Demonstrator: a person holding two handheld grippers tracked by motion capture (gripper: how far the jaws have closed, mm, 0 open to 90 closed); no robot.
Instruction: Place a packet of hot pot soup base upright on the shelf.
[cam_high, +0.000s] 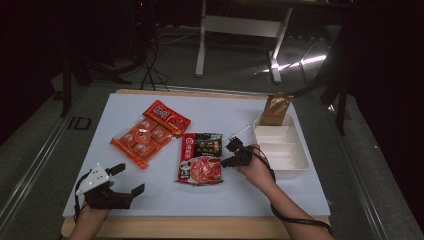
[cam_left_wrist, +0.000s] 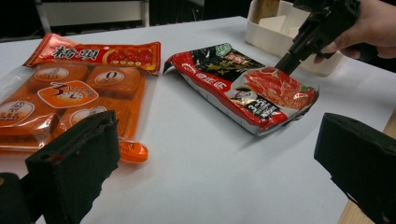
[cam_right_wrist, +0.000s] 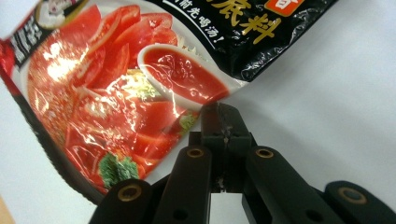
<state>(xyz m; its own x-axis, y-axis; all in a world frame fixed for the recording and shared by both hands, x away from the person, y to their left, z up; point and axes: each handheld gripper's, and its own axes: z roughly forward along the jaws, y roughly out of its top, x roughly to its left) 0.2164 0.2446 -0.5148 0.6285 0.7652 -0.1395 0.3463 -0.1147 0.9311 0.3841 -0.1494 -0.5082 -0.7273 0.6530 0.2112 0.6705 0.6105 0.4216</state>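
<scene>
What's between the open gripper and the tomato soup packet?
Just bare white table between the left gripper and the tomato soup packet, seen in the left gripper view.

From my seat, the soup-base packet (cam_high: 201, 158) lies on the table (cam_high: 280, 192) at the tips of my right gripper (cam_high: 231, 153); its jaws meet at the packet's edge. The tray (cam_high: 281, 145) sits just behind that hand. The snack bag (cam_high: 150, 132) lies ahead of my left gripper (cam_high: 125, 181), well apart.

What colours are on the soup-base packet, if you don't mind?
Soup-base packet: red and black, with a tomato picture; clearest in the left gripper view.
</scene>
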